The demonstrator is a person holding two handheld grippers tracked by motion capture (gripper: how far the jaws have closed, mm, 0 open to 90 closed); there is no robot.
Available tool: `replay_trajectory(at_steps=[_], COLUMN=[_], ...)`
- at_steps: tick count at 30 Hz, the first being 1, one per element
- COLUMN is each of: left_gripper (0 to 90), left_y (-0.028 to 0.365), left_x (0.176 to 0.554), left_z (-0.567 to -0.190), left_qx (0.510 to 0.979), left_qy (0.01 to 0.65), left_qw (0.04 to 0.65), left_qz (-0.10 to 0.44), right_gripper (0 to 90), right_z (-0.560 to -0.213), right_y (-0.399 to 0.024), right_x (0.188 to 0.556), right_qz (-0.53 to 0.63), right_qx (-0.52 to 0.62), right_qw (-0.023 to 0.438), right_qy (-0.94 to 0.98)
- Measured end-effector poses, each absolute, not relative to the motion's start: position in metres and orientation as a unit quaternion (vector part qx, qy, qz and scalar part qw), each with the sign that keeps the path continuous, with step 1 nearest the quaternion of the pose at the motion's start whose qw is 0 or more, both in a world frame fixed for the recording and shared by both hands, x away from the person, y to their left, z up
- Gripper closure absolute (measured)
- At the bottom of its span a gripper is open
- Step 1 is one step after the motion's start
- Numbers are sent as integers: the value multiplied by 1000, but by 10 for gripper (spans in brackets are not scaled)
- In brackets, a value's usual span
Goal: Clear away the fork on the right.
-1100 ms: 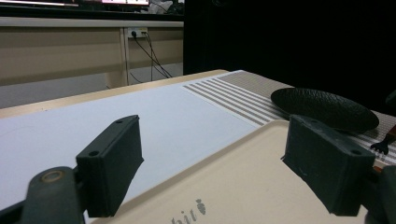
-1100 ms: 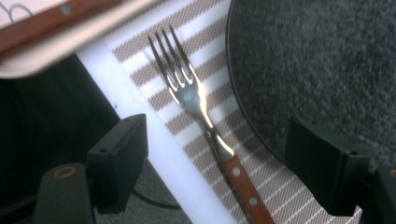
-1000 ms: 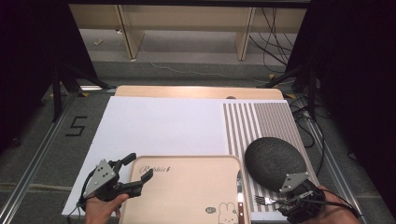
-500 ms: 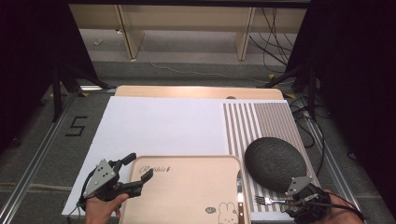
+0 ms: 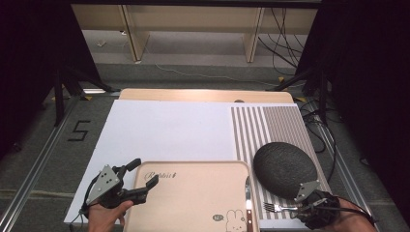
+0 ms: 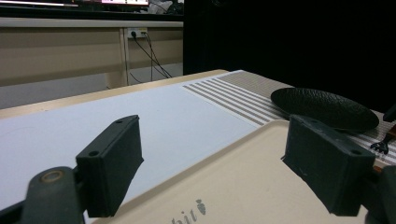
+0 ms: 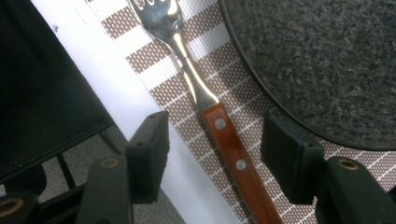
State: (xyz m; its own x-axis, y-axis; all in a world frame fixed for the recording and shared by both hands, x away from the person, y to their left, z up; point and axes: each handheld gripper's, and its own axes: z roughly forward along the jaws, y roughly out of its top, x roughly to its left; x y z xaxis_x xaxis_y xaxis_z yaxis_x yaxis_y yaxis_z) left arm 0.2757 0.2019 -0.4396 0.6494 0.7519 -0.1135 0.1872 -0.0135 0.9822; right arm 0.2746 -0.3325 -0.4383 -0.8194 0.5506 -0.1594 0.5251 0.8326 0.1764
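Straddling the tray at its left rim, the left gripper stands wide, jaws apart from it, seemingly ready to steady it; a knife lies along the tray's right edge; on the striped mat, beside the dark plate, the fork lies flat between the right gripper's jaws, which have just been closing on its wooden handle, not yet touching.

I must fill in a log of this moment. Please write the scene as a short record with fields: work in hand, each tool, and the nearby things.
work in hand: picking up the fork
right tool: jaws astride the wooden handle, just been closing, pads not yet touching
left tool: open, over the tray edge
plate: dark, on the striped mat, beside the fork
knife: along the tray's right side
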Motion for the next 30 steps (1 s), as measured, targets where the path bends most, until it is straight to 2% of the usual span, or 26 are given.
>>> replay_trajectory(at_steps=[6, 14, 21, 30], left_gripper=[183, 183, 183, 183], left_y=[202, 202, 202, 202], left_x=[276, 276, 276, 276], left_z=[-440, -440, -440, -440], left_qx=[673, 674, 674, 673], left_qy=[349, 349, 350, 350], left_qw=[610, 609, 609, 609], left_qz=[231, 231, 231, 232], right_gripper=[475, 567, 597, 731], right_z=[-442, -444, -447, -447], right_y=[-337, -337, -337, -333], right_x=[280, 283, 287, 287], right_qz=[59, 53, 43, 34], right_qx=[278, 270, 263, 227], right_qw=[99, 82, 76, 69], right_qy=[954, 958, 961, 971])
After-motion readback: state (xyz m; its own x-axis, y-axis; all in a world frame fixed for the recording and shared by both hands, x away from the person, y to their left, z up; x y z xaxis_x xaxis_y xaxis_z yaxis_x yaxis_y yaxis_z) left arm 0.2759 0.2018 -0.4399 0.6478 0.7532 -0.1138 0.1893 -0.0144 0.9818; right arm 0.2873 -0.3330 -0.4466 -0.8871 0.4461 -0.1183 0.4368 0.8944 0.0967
